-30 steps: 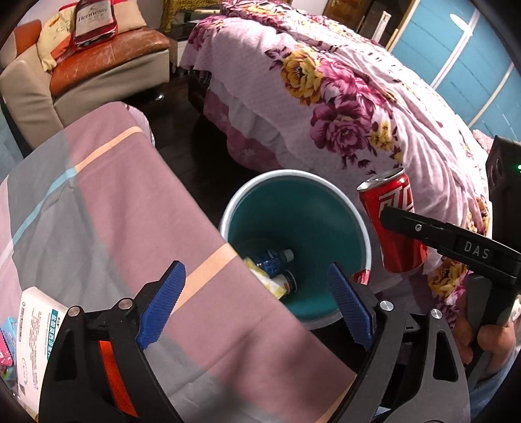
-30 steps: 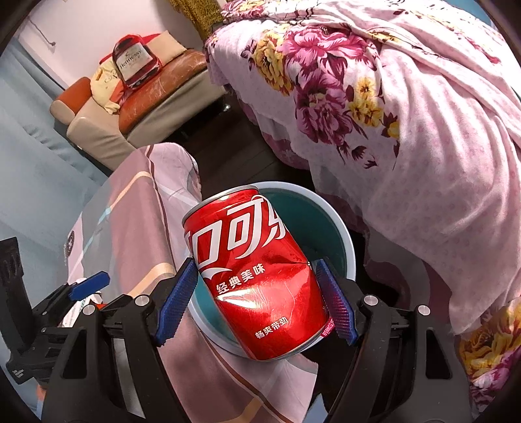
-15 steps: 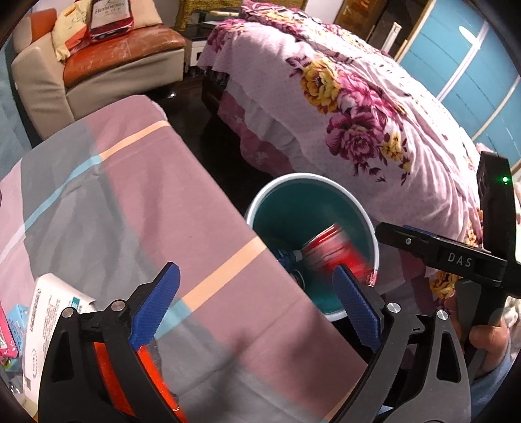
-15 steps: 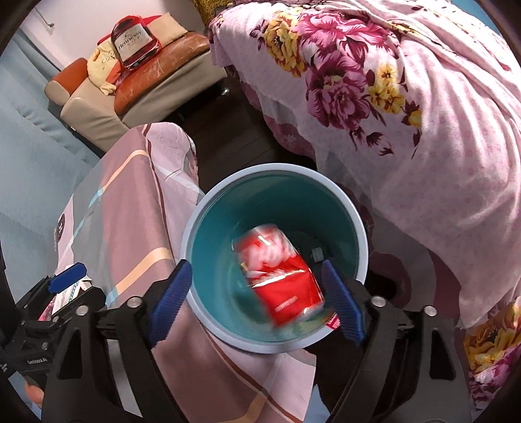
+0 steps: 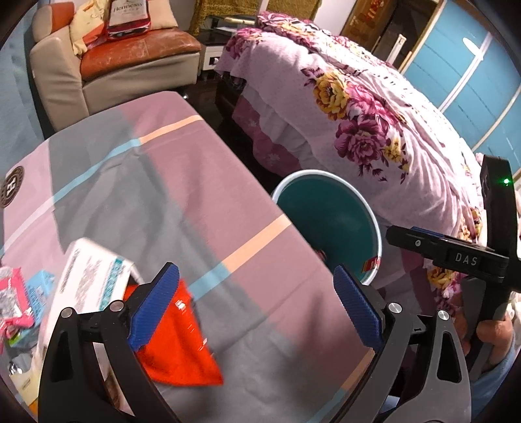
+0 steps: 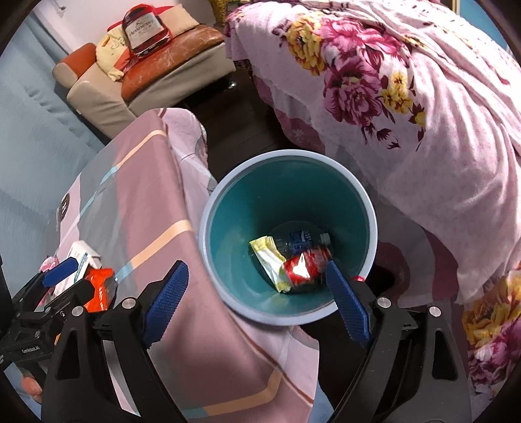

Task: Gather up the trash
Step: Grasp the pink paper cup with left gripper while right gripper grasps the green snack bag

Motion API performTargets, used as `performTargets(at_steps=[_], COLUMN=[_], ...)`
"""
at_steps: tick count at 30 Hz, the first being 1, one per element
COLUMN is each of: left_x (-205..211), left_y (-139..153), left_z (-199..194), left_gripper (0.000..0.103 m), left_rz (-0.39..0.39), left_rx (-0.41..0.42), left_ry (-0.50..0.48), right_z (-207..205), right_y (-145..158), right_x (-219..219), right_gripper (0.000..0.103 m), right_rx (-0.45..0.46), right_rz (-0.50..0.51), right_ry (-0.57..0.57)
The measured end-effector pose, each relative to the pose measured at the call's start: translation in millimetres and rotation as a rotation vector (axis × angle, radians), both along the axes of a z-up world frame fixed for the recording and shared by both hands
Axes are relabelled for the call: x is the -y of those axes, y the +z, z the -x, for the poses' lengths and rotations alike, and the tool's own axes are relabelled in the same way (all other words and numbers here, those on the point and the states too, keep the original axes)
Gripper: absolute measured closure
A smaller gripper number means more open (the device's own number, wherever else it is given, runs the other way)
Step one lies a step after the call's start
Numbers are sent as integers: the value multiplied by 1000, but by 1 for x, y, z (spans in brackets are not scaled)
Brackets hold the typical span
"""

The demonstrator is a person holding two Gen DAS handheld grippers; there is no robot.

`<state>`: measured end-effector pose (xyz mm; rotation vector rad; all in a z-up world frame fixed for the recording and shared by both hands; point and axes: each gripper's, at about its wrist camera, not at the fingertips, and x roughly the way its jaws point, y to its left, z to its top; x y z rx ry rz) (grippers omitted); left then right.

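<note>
The red can [image 6: 304,271] lies on its side at the bottom of the teal bin [image 6: 228,234], touching a crumpled yellow wrapper [image 6: 270,260] and a clear plastic bottle [image 6: 299,240] with a dark blue label; the writing on can and bottle cannot be read. The right tool [image 6: 257,297] hangs directly above the bin with its blue-padded fingers [image 6: 166,301] spread wide and nothing between them; the can sits well below, just inside the right-hand pad as seen from the right wrist. The bin stands on the dark floor, its rim against the near right edge of the worktop [image 5: 182,201], between the worktop and the bed [image 5: 374,123] with its pink floral cover. The left tool [image 5: 257,307] is likewise wide open and holds nothing, poised over the near edge of the worktop. Beneath its left finger lies an orange-red packet [image 5: 182,351], and beside that, toward the near left corner, a white box [image 5: 91,283] with teal print too blurred to read, then pink and blue wrappers [image 5: 19,296]. The worktop cloth carries a round dark badge with the letter "H" [image 5: 11,187] at its left edge. The right tool's body reads "DAS" in the left wrist view. On the sofa [image 6: 146,81] beyond the far edge rests a red bag [image 6: 145,29] marked "Hennessy".
</note>
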<state>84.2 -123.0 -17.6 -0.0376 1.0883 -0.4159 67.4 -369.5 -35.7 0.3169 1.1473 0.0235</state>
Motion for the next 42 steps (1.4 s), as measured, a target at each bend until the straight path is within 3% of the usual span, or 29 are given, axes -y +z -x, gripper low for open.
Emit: performTargets(at_steps=[14, 29, 42], left_x=[-95, -196, -245], left_y=[11, 4, -17], left_z=[69, 135, 155], left_gripper=[7, 7, 7], left_rz=[-28, -45, -19], left_rx=[43, 67, 31], left_ry=[82, 208, 263], right_z=[44, 110, 117], right_y=[17, -27, -55], right_x=[-102, -252, -302], right_gripper=[21, 21, 21], right_rx=[-15, -224, -294], right_rz=[26, -74, -89], right_ry=[214, 545, 566])
